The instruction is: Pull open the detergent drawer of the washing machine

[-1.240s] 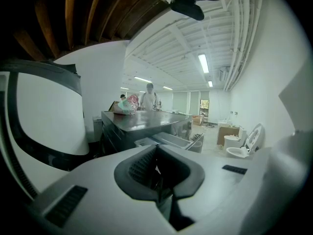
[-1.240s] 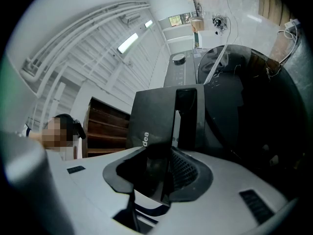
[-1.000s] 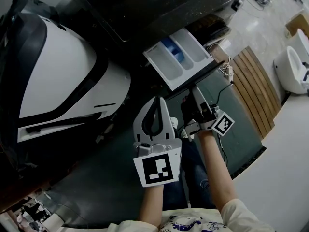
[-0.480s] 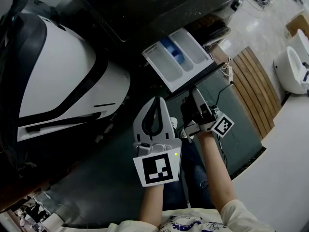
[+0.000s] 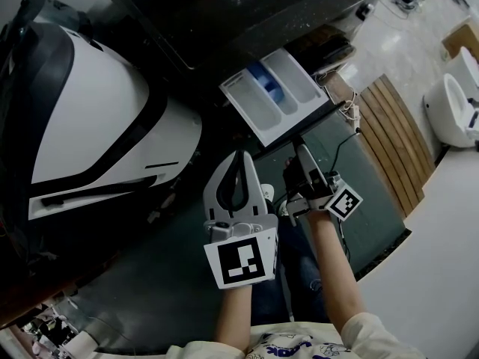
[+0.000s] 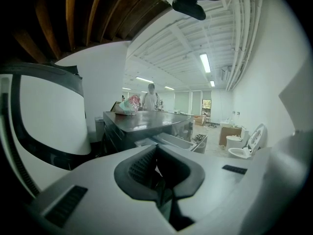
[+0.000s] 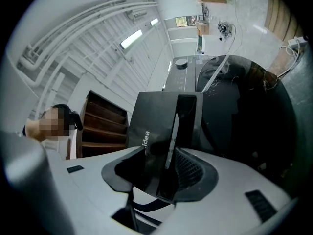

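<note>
**Drawer out, right gripper easing off the panel**

The detergent drawer (image 5: 278,96) stands pulled well out of the dark washing machine (image 5: 247,13). Its white tray lies bare to the head view, with long compartments side by side and a blue insert (image 5: 268,79) in the middle one. The dark front panel (image 5: 303,128) closes off the near end of the tray, and that is where the action is.

The right gripper (image 5: 298,148) reaches up to that panel from below. In its own view the panel (image 7: 161,116) fills the gap between the jaws, edge on, with part of a printed brand name showing on the dark face. The jaws have just been opening. They stand apart with the panel between them, and the pads do not look pressed on it. The marker cube (image 5: 344,203) sits at the wrist end, over the person's forearm.

The left gripper (image 5: 241,155) hangs lower and to the left, well short of the drawer and touching nothing. Its jaws are together tip to tip, and its own view shows the dark pads (image 6: 142,168) meeting along a thin line with nothing caught in them.

Around the edges, a large white rounded body with black bands (image 5: 97,111) stands left of the machine, and wooden slats (image 5: 393,133) and a toilet (image 5: 456,111) lie off to the right. In the left gripper view a crumpled bag (image 6: 126,106) rests on the machine's top — far back in the room, a person (image 6: 150,98) stands.
</note>
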`<state>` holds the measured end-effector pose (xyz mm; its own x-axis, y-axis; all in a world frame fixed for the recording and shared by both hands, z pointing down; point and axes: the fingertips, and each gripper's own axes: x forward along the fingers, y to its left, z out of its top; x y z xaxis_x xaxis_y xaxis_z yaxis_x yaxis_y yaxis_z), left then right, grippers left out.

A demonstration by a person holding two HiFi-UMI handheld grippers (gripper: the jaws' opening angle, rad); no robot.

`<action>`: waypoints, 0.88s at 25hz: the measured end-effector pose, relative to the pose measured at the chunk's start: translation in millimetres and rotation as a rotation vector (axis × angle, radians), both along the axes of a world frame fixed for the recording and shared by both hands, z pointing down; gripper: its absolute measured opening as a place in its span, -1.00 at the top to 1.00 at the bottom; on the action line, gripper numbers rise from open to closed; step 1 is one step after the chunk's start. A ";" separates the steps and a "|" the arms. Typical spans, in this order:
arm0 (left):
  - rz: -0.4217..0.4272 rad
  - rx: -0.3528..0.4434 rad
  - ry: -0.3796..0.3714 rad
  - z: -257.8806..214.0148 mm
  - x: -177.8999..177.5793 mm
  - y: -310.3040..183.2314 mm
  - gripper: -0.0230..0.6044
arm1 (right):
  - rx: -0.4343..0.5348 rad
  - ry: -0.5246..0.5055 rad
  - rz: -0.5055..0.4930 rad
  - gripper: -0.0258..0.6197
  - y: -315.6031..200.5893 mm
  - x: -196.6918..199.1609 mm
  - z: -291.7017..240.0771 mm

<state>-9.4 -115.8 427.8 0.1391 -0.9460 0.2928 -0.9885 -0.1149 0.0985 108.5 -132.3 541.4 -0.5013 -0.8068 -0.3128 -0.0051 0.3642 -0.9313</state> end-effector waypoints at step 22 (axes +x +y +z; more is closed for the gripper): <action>0.010 0.057 -0.081 -98.1 -25.6 1.3 0.88 | 0.228 0.841 0.185 0.63 8.8 18.4 -187.8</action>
